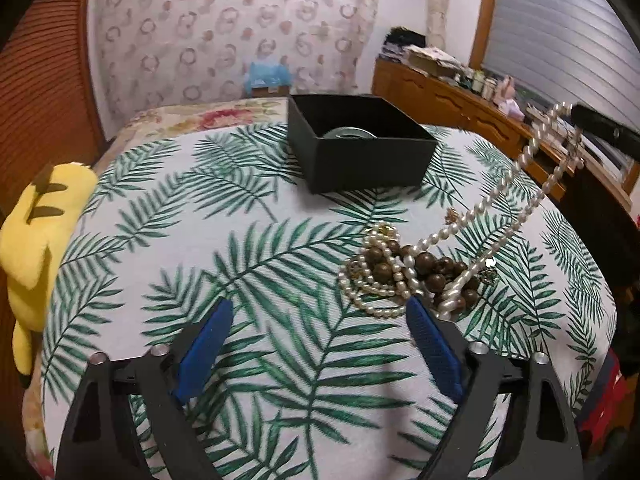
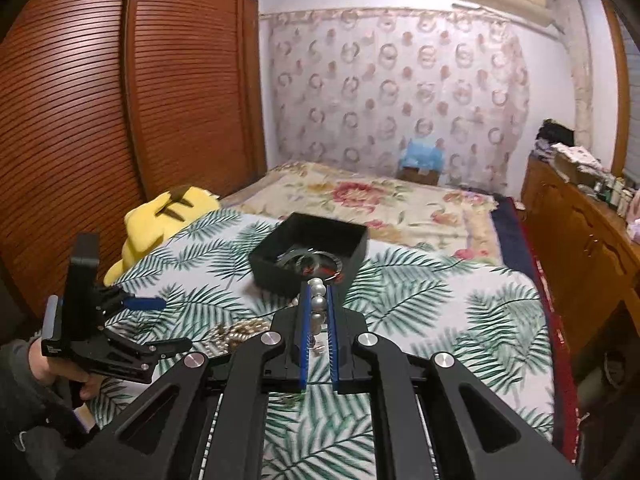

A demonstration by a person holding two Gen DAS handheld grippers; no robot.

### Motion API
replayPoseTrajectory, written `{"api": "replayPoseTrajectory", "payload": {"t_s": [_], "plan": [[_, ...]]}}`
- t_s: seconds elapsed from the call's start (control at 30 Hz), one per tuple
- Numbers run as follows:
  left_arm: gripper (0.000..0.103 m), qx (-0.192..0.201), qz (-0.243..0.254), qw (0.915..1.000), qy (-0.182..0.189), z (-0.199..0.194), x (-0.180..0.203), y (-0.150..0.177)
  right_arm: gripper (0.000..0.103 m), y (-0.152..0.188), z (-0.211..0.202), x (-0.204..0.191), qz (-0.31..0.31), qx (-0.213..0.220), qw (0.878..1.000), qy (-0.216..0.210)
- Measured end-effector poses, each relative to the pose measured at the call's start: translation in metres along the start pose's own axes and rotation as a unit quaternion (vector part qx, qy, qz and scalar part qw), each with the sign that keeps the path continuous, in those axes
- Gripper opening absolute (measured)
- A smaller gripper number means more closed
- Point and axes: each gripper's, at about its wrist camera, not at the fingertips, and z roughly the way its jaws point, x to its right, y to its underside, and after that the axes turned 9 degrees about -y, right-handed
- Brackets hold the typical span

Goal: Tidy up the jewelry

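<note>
You see a pearl strand (image 1: 532, 184) stretched taut upward from the heap (image 1: 412, 276) of pearls and brown beads on the leaf-print cloth; behind sits an open black box (image 1: 360, 152).

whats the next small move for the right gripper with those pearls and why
Probably keep lifting: the right gripper is shut on the pearl necklace, whose lower end still lies tangled in the jewelry pile. Once free, carry it to the black box. The left gripper, open, could hold the pile.
</note>
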Motion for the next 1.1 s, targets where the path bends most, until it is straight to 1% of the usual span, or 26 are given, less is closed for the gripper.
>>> {"api": "replayPoseTrajectory", "payload": {"t_s": [0.07,0.17,0.3,0.33,0.37,0.4,0.47,0.63,0.73,0.8,0.87,1.0,1.1], "plan": [[0.062,-0.015,0.003,0.9999,0.003,0.008,0.003,-0.002,0.009,0.001,-0.003,0.004,0.001,0.002,1.000,0.006],[0.052,-0.033,0.001,0.9994,0.013,0.019,0.007,-0.007,0.009,0.003,-0.006,0.010,0.005,0.002,1.000,0.012],[0.043,-0.038,0.014,0.9992,0.002,0.026,0.015,-0.011,0.009,0.009,-0.004,0.013,0.010,-0.002,1.000,0.013],[0.037,-0.037,0.021,0.9991,-0.006,0.027,0.017,-0.012,0.009,0.009,-0.002,0.012,0.010,-0.003,1.000,0.013],[0.029,-0.037,0.023,0.9990,-0.006,0.027,0.017,-0.013,0.009,0.010,-0.001,0.012,0.010,-0.004,1.000,0.012],[0.026,-0.040,0.026,0.9988,-0.012,0.028,0.017,-0.014,0.009,0.011,-0.001,0.012,0.010,-0.005,1.000,0.011],[0.016,-0.040,0.030,0.9986,-0.019,0.027,0.015,-0.014,0.009,0.012,0.000,0.011,0.009,-0.006,1.000,0.009],[0.013,-0.032,0.045,0.9980,-0.029,0.028,0.015,-0.013,0.009,0.011,0.000,0.005,0.005,-0.002,1.000,0.003],[0.004,-0.035,0.061,0.9971,-0.029,0.029,0.021,-0.016,0.009,0.007,-0.001,0.002,0.000,0.000,1.000,0.002],[0.003,-0.034,0.066,0.9969,-0.027,0.028,0.024,-0.019,0.009,0.003,-0.003,0.000,-0.003,0.002,1.000,0.001],[0.003,-0.022,0.056,0.9979,-0.026,0.022,0.023,-0.024,0.009,-0.003,-0.005,-0.002,-0.009,0.005,1.000,0.000],[0.003,0.015,0.038,0.9991,-0.010,-0.004,0.020,-0.041,0.009,-0.014,-0.008,-0.004,-0.019,0.007,1.000,-0.001],[0.003,0.049,0.029,0.9984,0.002,-0.030,0.019,-0.057,0.009,-0.022,-0.009,-0.004,-0.023,0.009,1.000,0.000]]}}
